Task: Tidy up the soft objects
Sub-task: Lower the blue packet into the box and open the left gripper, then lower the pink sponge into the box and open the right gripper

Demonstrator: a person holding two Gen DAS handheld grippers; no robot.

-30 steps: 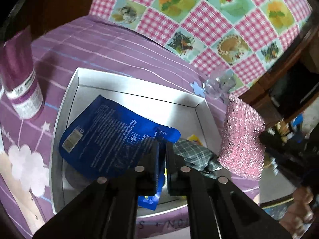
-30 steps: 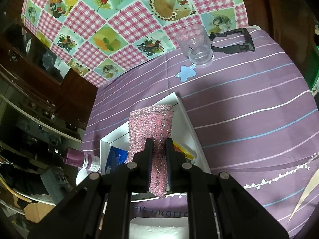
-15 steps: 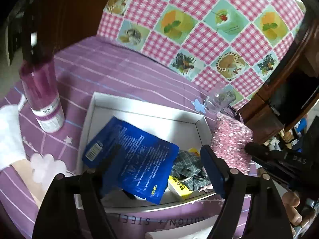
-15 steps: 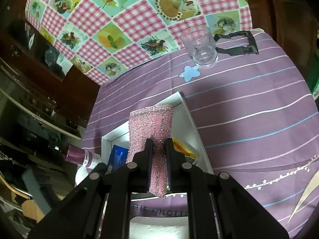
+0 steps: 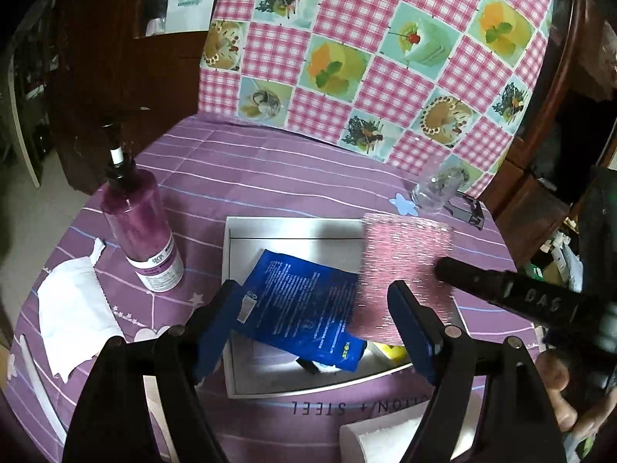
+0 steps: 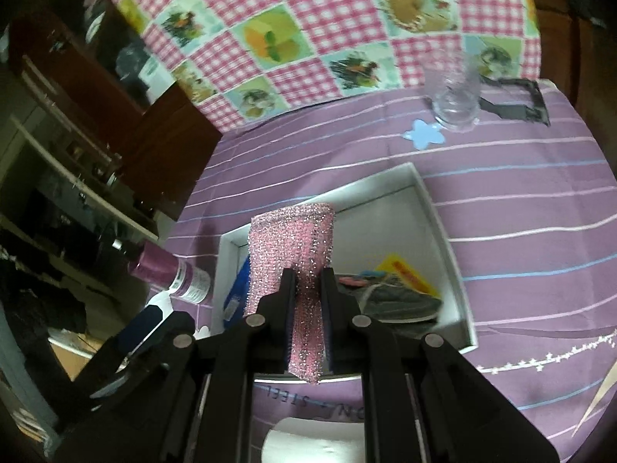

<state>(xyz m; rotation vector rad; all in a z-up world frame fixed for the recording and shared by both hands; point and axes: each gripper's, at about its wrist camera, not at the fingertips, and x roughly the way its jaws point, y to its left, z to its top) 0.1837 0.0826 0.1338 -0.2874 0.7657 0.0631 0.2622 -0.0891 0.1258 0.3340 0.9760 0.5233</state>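
A white open box (image 5: 285,227) (image 6: 439,223) sits on the purple striped tablecloth. A blue foil pouch (image 5: 300,305) (image 6: 235,293) lies in it, with a grey plaid cloth (image 6: 397,301) and a yellow packet (image 6: 408,274) (image 5: 389,349) at its right end. My left gripper (image 5: 320,324) is open and empty above the box's near side. My right gripper (image 6: 308,289) is shut on a pink glittery sponge (image 6: 293,247) (image 5: 401,270) and holds it upright over the box.
A purple pump bottle (image 5: 139,227) (image 6: 173,270) stands left of the box. A white tissue (image 5: 73,305) lies at the near left. A clear glass jar (image 5: 435,189) (image 6: 459,96) and a black clip (image 6: 516,104) sit at the far right. A white roll (image 5: 389,440) is near me.
My left gripper opened, let go of the blue pouch into the box and drew back and up. My right gripper carried the pink sponge leftward over the box.
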